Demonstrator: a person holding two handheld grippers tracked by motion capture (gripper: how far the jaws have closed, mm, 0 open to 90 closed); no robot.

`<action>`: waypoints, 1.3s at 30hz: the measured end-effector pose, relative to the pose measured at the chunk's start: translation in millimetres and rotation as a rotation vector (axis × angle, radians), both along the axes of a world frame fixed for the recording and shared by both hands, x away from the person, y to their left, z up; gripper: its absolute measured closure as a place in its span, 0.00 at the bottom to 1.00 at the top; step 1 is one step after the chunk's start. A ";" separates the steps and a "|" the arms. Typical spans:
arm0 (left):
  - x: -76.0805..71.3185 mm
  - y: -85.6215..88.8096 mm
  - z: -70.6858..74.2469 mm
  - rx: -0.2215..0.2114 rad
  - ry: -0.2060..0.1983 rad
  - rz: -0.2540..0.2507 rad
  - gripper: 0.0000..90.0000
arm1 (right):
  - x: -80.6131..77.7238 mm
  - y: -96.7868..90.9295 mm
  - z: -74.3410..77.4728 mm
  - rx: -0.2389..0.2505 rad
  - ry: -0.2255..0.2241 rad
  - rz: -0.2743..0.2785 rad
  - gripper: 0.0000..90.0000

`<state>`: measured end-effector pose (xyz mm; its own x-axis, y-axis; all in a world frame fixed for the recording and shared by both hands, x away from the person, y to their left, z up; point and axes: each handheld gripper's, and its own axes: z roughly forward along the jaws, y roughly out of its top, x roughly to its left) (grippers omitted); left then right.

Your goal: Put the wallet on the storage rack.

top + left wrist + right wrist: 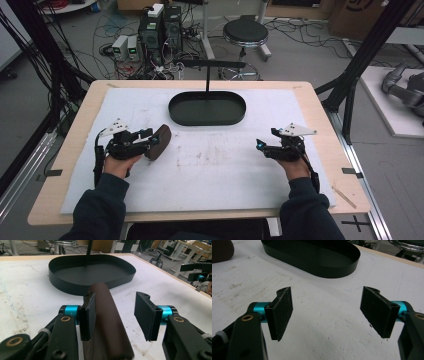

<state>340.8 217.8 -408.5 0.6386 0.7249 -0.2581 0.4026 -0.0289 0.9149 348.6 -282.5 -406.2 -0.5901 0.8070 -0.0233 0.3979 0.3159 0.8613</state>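
A brown oblong case point(159, 141) rests on the white mat at the tips of my left gripper point(150, 139). In the left gripper view the case point(107, 322) lies between the jaws of the left gripper point(116, 298). It leans against the left pad point(88, 315), and a clear gap separates it from the other pad. My right gripper point(261, 145) rests on the mat at the right. Its jaws stand wide in the right gripper view point(327, 293) with nothing between them. A black oval tray point(207, 121) lies beyond both grippers.
A thin black post point(207, 77) with a crossbar rises from the tray's far rim. The tray wall point(75, 282) is just beyond the case's far end. The white mat point(215, 170) covers most of the wooden table. A stool and cables stand behind the table.
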 end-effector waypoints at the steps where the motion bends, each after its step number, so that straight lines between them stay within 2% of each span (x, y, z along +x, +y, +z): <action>1: 0.0 -0.1 0.1 0.000 0.000 0.001 0.56 | 0.0 0.0 0.0 -0.001 0.001 0.000 0.29; 5: -0.5 -0.1 1.3 0.014 -0.012 0.019 0.53 | -0.2 0.3 0.0 -0.002 0.001 0.001 0.29; 10: -1.5 0.7 2.4 0.037 -0.024 0.047 0.44 | -0.2 -0.1 0.0 -0.002 0.001 0.004 0.29; 16: -6.5 -1.1 3.5 0.099 -0.041 0.102 0.31 | -0.1 -0.2 0.0 -0.004 0.003 0.006 0.29; 19: -6.4 -3.3 -1.6 0.131 -0.010 0.083 0.27 | -0.4 0.5 -0.1 -0.001 0.008 0.003 0.29; 22: -3.6 -4.5 -10.6 0.163 0.040 0.093 0.27 | -0.3 0.8 -0.2 -0.005 0.002 0.010 0.29; 24: -1.6 -4.9 -14.5 0.176 0.059 0.091 0.31 | -0.5 0.9 -0.1 -0.005 0.001 0.011 0.29; 26: -0.8 -5.1 -17.3 0.193 0.067 0.081 0.39 | -0.4 0.8 -0.2 -0.006 0.001 0.010 0.29; 28: -1.1 -4.8 -17.2 0.193 0.065 0.063 0.55 | -0.4 0.5 -0.1 -0.006 0.002 0.010 0.29; 30: -1.4 -4.7 -16.2 0.197 0.063 0.060 0.65 | -0.4 0.3 -0.1 -0.006 0.003 0.008 0.29; 34: -1.0 -4.7 -14.2 0.207 0.060 0.056 0.70 | -0.4 -0.1 0.1 -0.004 0.001 0.008 0.29; 39: 8.0 -7.8 -5.2 0.169 0.043 0.028 0.71 | -0.9 -0.1 0.4 -0.002 0.000 0.007 0.29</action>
<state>348.9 209.9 -413.6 0.6085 0.7777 -0.1579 0.4439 -0.1686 0.8801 347.7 -282.7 -405.8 -0.5956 0.8029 -0.0248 0.3956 0.3201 0.8608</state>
